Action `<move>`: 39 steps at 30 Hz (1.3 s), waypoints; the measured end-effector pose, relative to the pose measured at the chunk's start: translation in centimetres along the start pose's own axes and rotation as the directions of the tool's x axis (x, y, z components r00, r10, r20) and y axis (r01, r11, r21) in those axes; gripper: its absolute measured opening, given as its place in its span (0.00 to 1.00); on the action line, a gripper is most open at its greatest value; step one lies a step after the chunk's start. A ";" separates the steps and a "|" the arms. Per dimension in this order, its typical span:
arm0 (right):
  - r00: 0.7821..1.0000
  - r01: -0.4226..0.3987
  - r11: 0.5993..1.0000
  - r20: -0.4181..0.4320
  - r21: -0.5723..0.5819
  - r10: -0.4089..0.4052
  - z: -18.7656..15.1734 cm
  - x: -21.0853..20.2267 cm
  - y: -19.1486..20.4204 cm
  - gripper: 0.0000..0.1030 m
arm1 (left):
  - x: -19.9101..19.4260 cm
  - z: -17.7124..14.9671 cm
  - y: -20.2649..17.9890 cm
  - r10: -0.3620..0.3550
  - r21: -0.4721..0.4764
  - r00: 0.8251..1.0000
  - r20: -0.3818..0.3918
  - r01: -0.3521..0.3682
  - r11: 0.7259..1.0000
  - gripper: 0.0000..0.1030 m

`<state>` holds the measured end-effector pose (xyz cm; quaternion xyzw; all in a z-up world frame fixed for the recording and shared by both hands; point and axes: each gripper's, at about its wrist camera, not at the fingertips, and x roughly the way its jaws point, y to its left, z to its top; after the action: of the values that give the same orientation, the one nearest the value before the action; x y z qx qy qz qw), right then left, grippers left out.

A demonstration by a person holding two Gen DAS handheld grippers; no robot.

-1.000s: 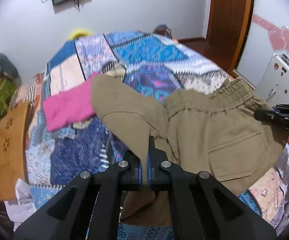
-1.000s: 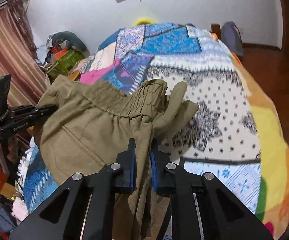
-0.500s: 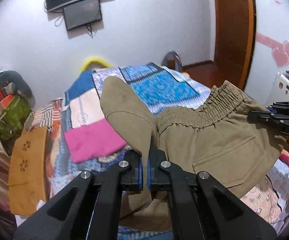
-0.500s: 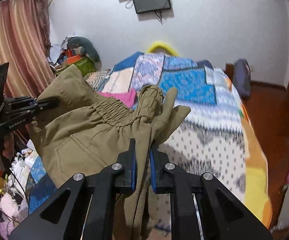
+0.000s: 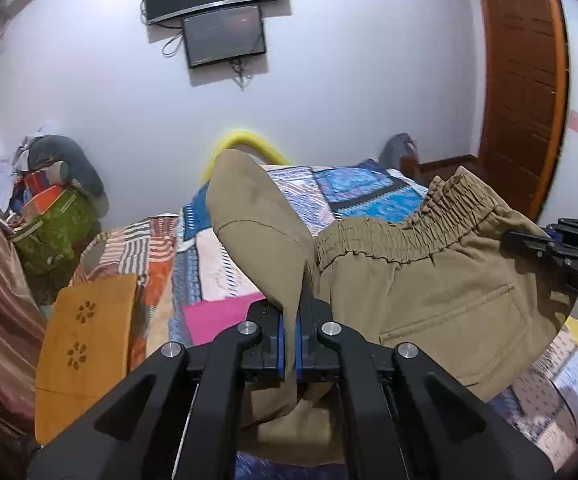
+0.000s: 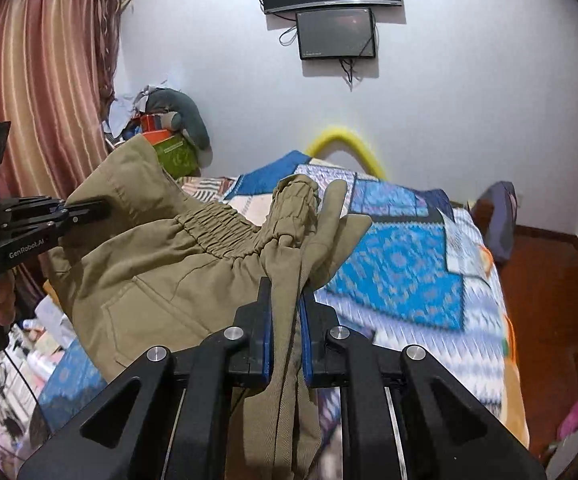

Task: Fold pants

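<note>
Left gripper (image 5: pixel 289 332) and right gripper (image 6: pixel 285 320) both clamp the khaki pants (image 5: pixel 429 280) (waistband stretched between), above the bed (image 6: pixel 409 272).

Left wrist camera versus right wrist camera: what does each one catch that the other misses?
Only the left view shows the wooden door, the orange wooden board and a pink cloth on the bed. Only the right view shows the striped curtain. Both show the khaki pants pinched by the left claw and the right claw, the patchwork bedspread and the wall screens.

Black fingers (image 5: pixel 312 320), blue pads (image 6: pixel 265 344)
</note>
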<state>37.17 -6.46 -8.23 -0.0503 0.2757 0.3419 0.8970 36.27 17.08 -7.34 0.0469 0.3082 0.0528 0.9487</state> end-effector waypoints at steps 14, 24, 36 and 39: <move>0.996 0.034 0.999 -0.077 0.011 -0.033 0.5 14.0 0.3 0.09 | 16.5 -3.3 6.6 0.094 -0.091 0.986 -0.138 -0.108 0.990 0.02; 0.956 0.058 0.998 -0.286 -0.027 -0.063 -2.9 21.4 1.6 0.09 | 25.8 -12.0 10.5 0.139 -0.086 0.895 -0.424 -0.193 0.977 0.09; 0.902 0.105 0.992 -0.413 -0.071 -0.126 -3.5 19.7 0.2 0.45 | 22.2 -15.4 14.0 0.125 -0.129 0.854 -0.504 -0.218 0.967 0.14; 0.902 0.105 0.992 -0.415 -0.066 -0.123 -3.2 17.9 0.0 0.45 | 20.3 -15.1 14.3 0.109 -0.147 0.861 -0.497 -0.207 0.967 0.14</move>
<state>46.70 3.17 -20.36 -0.1574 0.4504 0.2758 0.8344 42.69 34.71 -29.59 -0.0359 0.5241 0.1709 0.8335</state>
